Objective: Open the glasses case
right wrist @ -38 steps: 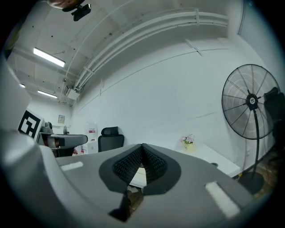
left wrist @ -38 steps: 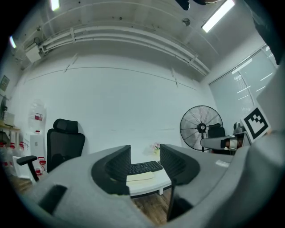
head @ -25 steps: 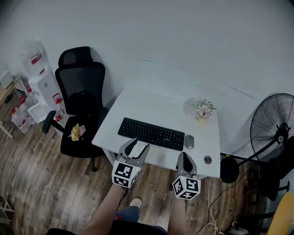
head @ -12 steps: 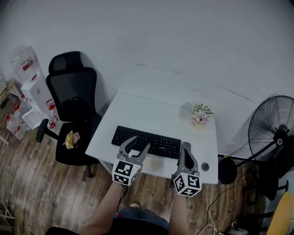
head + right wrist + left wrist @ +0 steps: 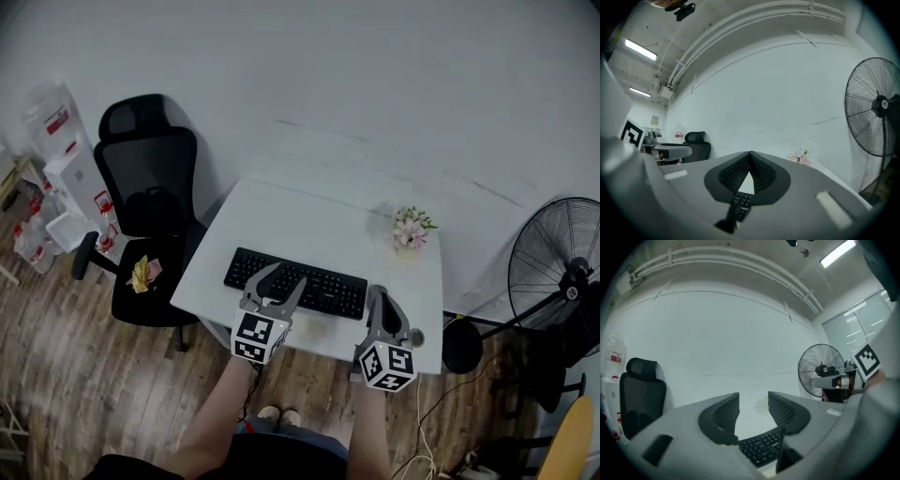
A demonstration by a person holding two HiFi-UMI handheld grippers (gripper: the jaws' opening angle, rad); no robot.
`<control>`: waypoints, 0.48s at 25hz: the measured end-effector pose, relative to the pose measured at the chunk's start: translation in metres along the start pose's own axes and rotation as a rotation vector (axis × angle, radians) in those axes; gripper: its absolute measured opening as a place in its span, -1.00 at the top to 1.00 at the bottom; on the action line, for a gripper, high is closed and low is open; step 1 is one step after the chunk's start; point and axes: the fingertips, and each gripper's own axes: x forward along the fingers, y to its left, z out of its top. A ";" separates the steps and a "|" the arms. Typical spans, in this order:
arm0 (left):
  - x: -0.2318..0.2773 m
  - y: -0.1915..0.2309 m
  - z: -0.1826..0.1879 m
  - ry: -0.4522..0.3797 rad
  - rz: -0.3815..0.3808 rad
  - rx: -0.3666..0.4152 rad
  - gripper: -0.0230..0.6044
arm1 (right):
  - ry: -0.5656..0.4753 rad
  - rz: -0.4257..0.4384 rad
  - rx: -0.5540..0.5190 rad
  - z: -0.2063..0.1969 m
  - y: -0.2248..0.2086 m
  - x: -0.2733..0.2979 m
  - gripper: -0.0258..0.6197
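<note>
Left gripper (image 5: 286, 276) advanced; glasses case (image 5: 317, 330) beside jaws.

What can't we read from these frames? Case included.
- glasses case: not made out in any view; in the head view the left gripper and right gripper cover the desk's front strip.
- keyboard: key print too small in the head view; mostly hidden by the fingers in both gripper views.
- yellow thing on the chair seat: too small to identify, head view.
</note>
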 end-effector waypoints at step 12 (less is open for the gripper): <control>0.033 -0.075 -0.073 0.199 -0.232 0.407 0.31 | 0.046 0.039 -0.024 -0.014 -0.008 0.001 0.90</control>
